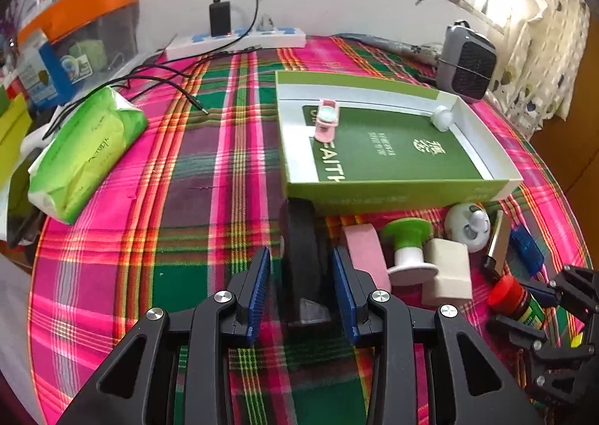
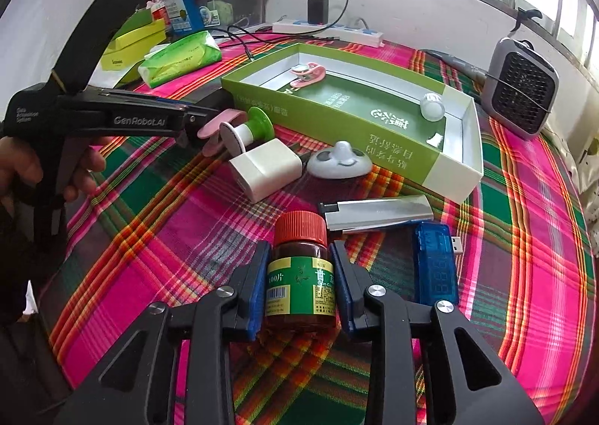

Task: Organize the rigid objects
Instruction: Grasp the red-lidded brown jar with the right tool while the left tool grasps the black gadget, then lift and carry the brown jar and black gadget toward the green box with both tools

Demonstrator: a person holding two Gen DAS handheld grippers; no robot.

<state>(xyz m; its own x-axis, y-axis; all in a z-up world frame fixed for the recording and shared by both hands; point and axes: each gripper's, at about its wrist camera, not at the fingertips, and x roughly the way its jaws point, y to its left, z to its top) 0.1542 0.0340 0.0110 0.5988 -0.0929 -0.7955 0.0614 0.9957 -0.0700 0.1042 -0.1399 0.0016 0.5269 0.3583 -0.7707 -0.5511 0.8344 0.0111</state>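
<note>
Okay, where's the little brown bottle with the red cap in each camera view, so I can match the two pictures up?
Left wrist view: the brown bottle is at the lower right, lying on the plaid cloth between the right gripper's jaws.
Right wrist view: the bottle is at bottom centre, red cap pointing away, between that gripper's jaws.
Shared landmark: the green box, beyond the bottle in both views.

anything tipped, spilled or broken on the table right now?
Nothing spilled or visibly broken. The green-and-white spool lies on its side beside the white block, and the silver lighter lies flat near the green box. The pill bottle stands upright between the right gripper fingers, cap on.
</note>
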